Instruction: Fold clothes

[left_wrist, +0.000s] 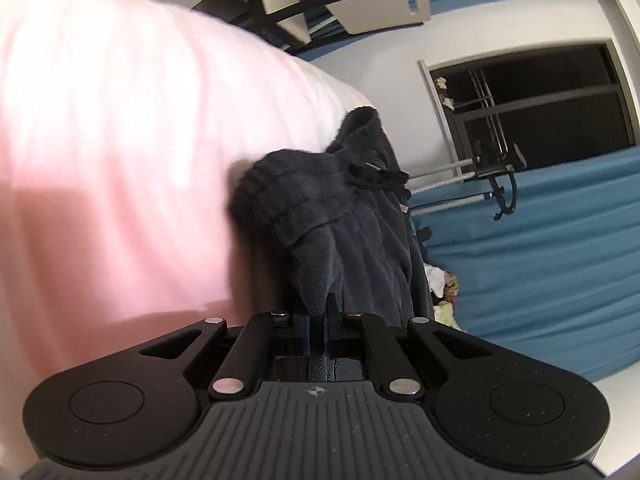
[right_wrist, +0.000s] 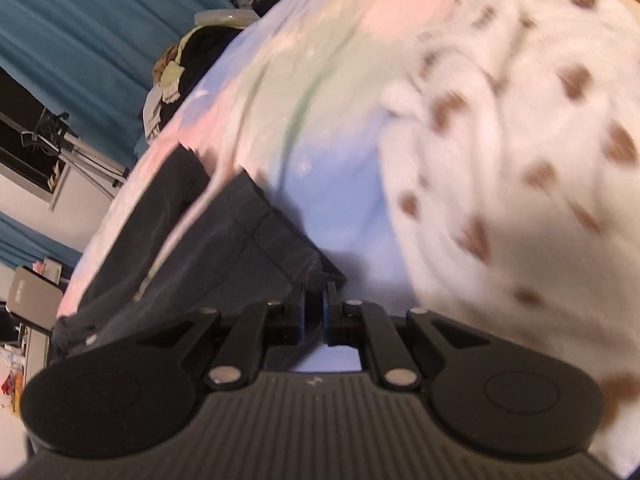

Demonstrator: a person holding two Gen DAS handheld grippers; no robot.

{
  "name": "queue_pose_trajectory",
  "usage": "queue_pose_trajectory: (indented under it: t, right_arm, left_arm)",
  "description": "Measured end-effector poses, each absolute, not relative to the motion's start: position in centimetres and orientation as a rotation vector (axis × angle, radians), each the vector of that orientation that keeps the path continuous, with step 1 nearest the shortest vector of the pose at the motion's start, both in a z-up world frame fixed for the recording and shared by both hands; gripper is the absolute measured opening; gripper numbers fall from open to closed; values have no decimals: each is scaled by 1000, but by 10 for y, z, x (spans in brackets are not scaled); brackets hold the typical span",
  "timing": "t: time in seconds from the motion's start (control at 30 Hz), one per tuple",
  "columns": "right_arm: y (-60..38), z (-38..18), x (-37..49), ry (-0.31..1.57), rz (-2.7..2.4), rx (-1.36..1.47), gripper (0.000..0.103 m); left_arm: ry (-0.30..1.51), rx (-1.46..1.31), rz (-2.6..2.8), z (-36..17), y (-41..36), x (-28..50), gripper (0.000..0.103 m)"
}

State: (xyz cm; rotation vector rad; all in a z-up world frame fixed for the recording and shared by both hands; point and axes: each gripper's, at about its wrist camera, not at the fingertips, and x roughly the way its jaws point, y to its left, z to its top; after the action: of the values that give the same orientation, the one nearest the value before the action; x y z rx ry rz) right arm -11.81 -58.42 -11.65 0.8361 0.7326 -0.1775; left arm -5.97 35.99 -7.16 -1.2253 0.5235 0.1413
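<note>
Lying across the pastel bed sheet [right_wrist: 340, 128], dark navy shorts [left_wrist: 340, 216] of soft ribbed fabric show a gathered elastic waistband and a black drawstring [left_wrist: 380, 178]. The left gripper [left_wrist: 318, 316] has its jaws clamped on the waistband cloth. The right gripper [right_wrist: 314, 300] pinches a hemmed leg edge, jaws nearly together.

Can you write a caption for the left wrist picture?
Left gripper jaws shut on dark pants over a pink bedsheet.
</note>
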Motion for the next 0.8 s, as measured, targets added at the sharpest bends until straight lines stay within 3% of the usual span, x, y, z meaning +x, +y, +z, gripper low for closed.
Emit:
queue_pose_trajectory:
  t: [0.27, 0.43, 0.57, 0.8]
  right_arm:
    - [-529, 38, -25, 450, -76, 731, 9]
    - [-526, 108, -57, 190, -2, 662, 9]
    - [-563, 55, -96, 271, -75, 707, 9]
    - [-590, -125, -141, 651, -224, 806, 9]
  left_arm:
    - [422, -1155, 100, 32, 330, 15, 7]
    - [316, -1131, 11, 47, 335, 2, 7]
    - [392, -1070, 15, -5, 357, -34, 7]
    - [520, -1061, 67, -93, 359, -66, 7]
